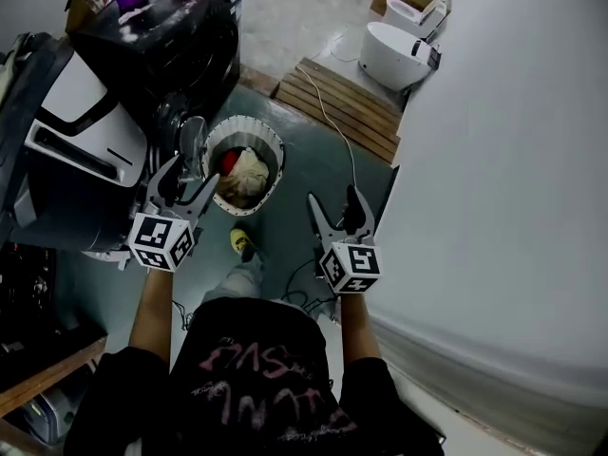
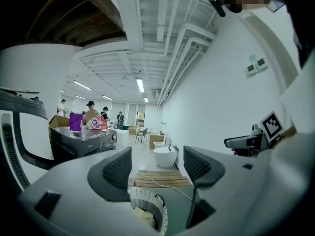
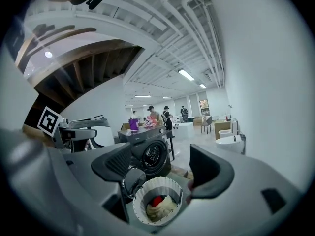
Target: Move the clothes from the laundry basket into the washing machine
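Visibly, one laundry basket [image 1: 278, 158] holds two garments [image 1: 245, 175].

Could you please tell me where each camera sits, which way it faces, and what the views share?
Head view: on the person's head, looking steeply down at the floor; both forearms, the left gripper and right gripper show.
Left gripper view: on the left gripper, looking level between its open jaws toward the wooden pallet; right gripper at right.
Right gripper view: on the right gripper, facing the washing machine; left gripper at left.
Shared: all three show the laundry basket.
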Available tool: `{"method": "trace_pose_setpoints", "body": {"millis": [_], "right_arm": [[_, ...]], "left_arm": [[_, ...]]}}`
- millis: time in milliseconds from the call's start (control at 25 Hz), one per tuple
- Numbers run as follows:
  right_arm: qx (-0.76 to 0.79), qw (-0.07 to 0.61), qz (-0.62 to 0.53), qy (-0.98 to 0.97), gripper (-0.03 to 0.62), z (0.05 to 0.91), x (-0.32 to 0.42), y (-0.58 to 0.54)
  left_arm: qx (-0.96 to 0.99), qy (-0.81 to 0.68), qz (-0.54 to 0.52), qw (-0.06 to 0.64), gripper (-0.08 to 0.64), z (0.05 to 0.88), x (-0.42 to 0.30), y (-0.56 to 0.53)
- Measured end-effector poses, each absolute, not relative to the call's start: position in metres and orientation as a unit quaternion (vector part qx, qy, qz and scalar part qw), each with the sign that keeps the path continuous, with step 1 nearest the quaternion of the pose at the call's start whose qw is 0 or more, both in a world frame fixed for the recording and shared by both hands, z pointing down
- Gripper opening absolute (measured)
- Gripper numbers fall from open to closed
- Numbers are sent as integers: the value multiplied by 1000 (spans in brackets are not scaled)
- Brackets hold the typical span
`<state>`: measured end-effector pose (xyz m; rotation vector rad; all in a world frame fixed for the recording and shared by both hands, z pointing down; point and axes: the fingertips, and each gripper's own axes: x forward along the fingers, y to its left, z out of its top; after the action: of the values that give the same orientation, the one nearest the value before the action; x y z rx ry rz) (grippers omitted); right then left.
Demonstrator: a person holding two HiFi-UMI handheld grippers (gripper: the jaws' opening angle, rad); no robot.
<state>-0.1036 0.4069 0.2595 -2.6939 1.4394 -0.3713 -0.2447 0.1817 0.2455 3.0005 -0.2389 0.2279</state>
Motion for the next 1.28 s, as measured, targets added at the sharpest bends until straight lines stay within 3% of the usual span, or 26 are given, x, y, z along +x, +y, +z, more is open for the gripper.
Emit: {"method": "trace_pose_setpoints", "body": {"millis": [480,1280], "right_arm": [[-853,27,-152,498,374,271,42,256],[-700,11,-176,692,376,297,107,37]], "left_arm": [[983,-115,99,101,327,278,-128,57],[939,-300,94,141,325,309,-134,-56]]}}
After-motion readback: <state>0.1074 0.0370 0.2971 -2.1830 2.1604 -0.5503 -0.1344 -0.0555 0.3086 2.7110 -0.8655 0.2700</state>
